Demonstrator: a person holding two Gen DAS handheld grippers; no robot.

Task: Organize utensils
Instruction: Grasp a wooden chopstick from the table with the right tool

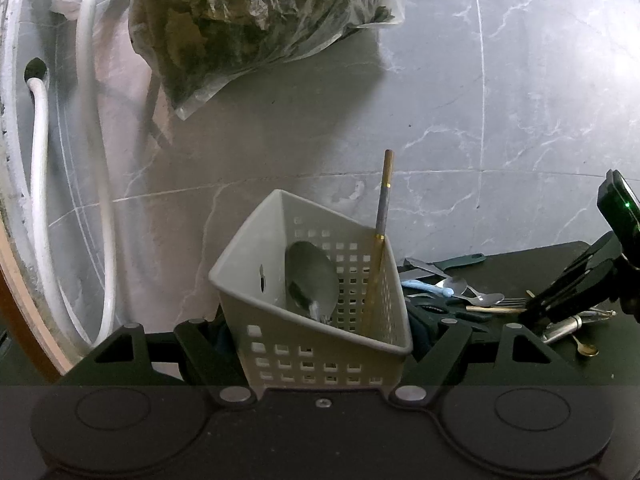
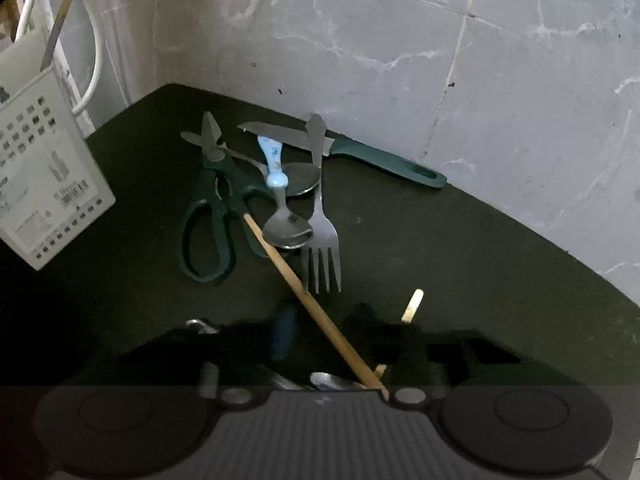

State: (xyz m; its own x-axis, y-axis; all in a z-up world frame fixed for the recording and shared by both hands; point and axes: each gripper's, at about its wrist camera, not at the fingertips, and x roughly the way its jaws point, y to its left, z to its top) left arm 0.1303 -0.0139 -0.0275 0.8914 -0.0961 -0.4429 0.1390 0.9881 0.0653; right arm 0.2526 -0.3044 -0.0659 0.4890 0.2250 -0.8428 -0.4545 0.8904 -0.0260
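My left tool point(image 1: 320, 344) is clamped on the sides of the white basket point(image 1: 304, 312), holding it tilted with its mouth toward the pile. A large spoon point(image 1: 312, 280) and one chopstick point(image 1: 380, 240) already stand in it. My right tool point(image 2: 344, 364) is down low over the loose utensils on the dark counter point(image 2: 480, 248), jaws drawn narrow. Its fingers are lost in shadow at the bottom of the right wrist view, so I cannot tell for sure that they are pinching anything. My guess is that the step in hand is picking up the wooden chopstick point(image 2: 304, 280).

That chopstick runs from the scissors point(image 2: 212, 216) diagonally toward me, and its near end disappears right at the tool's base, between where the fingers should be. Its far end lies under the small spoon point(image 2: 288, 232) and beside the fork point(image 2: 324, 252).

To do this well, I should lift slowly and draw the stick back along its own line, so the spoon and fork slide off instead of being flicked. A thin round stick can roll, so I want a firm pinch before I raise it. The basket sits off to the left of the pile; I should keep it steady and tilted for the drop. The knife point(image 2: 360, 152) lies further back by the wall, clear of this move.
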